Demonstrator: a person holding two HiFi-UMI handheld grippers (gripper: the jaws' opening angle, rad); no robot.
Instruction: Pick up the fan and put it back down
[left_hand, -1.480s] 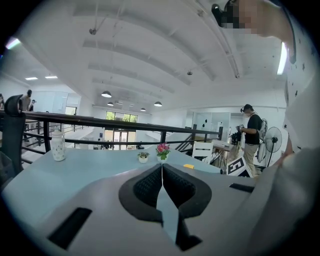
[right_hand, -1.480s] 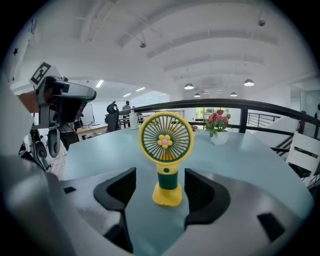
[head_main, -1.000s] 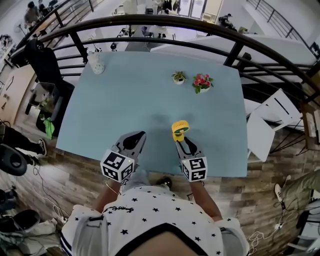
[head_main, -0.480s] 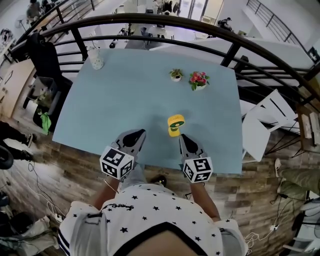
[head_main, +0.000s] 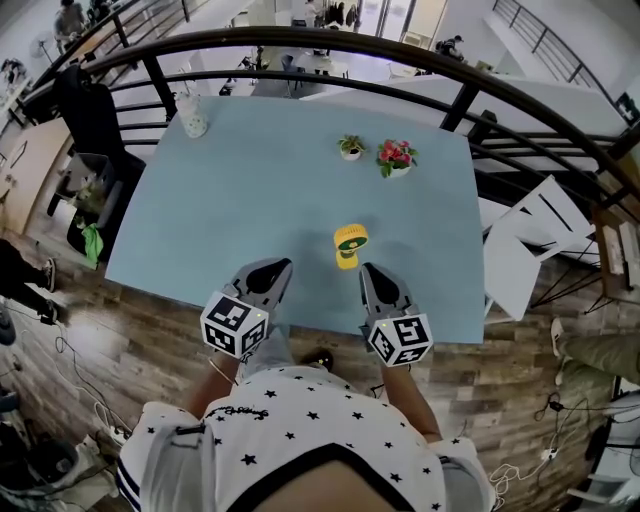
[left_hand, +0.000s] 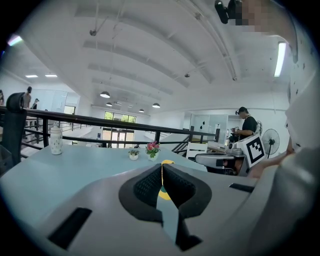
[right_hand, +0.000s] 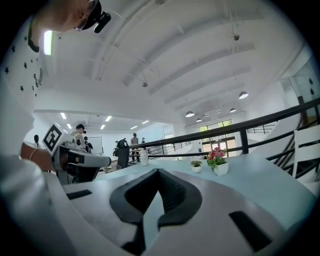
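Two grippers, both closed and empty. The pads of the left gripper (head_main: 272, 268) are seen pressed together at the tips in its own view, with nothing clamped. The fan (head_main: 350, 243) only shows behind them, past the slit. The pads of the right gripper (head_main: 371, 271) are likewise shut on nothing, with only table surface seen beyond them.

One fan is counted: yellow and small, standing on the table (head_main: 250, 190) just ahead of the two grippers and between them. It is nearer the right one and touched by neither.

One table is counted, with a light blue top. Apart from the fan, three items are seen on it:
- two potted plants side by side near the far edge, one small and green (head_main: 350, 148), one with pink flowers (head_main: 396, 158)
- one white patterned bottle (head_main: 193, 118) at the far left corner, well apart from the plants

Room: the table is set against a curved black railing (head_main: 330, 45), on a wood-plank floor (head_main: 140, 330). A white chair (head_main: 520, 250) is seen to the right of the table. An open hall with a white vaulted ceiling and hanging round lamps is shown beyond the rail. Several people are visible in the background, too small to count reliably.
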